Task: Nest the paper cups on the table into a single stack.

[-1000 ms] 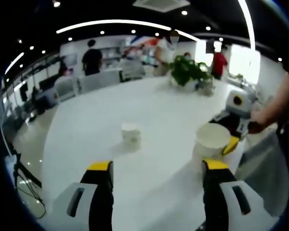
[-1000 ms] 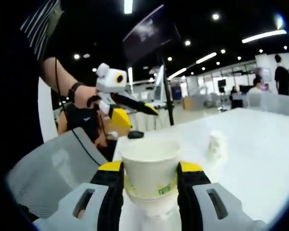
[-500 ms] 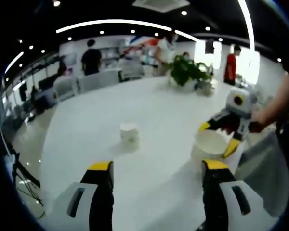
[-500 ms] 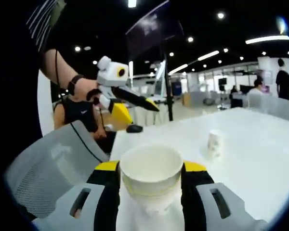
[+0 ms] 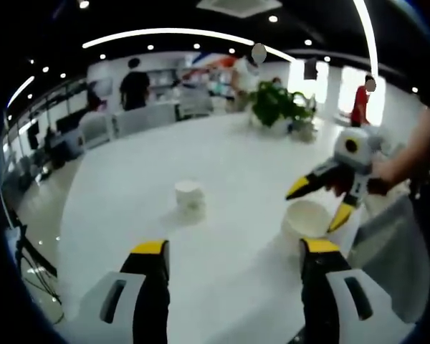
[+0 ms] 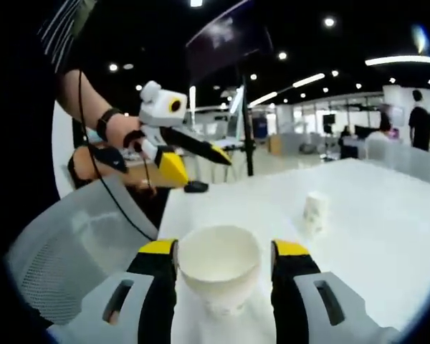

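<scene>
Right gripper (image 6: 223, 256) open, jaws flanking cup stack (image 6: 219, 266)

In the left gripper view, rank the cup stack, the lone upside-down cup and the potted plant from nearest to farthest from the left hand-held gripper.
1. Cup stack: just beyond the left hand-held gripper, to the right, under the right hand-held gripper.
2. Lone cup: mid-table, left of centre.
3. Potted plant: at the table's far end.
</scene>
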`<state>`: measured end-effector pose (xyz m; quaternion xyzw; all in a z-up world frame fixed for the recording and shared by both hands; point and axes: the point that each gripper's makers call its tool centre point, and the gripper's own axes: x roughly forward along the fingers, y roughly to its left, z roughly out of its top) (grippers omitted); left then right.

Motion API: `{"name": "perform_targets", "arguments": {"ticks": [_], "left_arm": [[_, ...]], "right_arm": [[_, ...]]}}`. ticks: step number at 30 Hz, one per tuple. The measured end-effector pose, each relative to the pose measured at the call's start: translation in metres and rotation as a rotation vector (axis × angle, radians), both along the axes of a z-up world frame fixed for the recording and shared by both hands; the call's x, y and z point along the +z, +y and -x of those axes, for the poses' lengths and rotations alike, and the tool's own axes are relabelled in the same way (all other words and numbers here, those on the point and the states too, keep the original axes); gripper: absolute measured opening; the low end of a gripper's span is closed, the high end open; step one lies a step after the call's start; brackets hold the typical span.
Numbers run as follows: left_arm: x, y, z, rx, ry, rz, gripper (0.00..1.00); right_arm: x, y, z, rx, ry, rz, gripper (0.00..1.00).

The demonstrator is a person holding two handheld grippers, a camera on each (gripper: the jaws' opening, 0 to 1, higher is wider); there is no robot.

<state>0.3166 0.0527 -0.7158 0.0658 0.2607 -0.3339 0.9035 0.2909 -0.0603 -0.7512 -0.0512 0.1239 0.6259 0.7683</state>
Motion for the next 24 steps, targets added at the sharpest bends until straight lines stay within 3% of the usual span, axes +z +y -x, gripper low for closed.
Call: {"name": "perform_targets", "arguments": {"ticks": [6,24], "left_arm": [[0.002,0.003,-0.002,0.007,-0.007,-0.001,0.72],[0.010,-0.007,-0.008,-0.006,-0.035,0.013,0.74]], "right_arm": [[0.001,-0.002,-0.003,-0.013,-0.001,0.014,0.48],[0.036,-0.026,-0.007,-0.135,0.003,-0.058,0.54]]}}
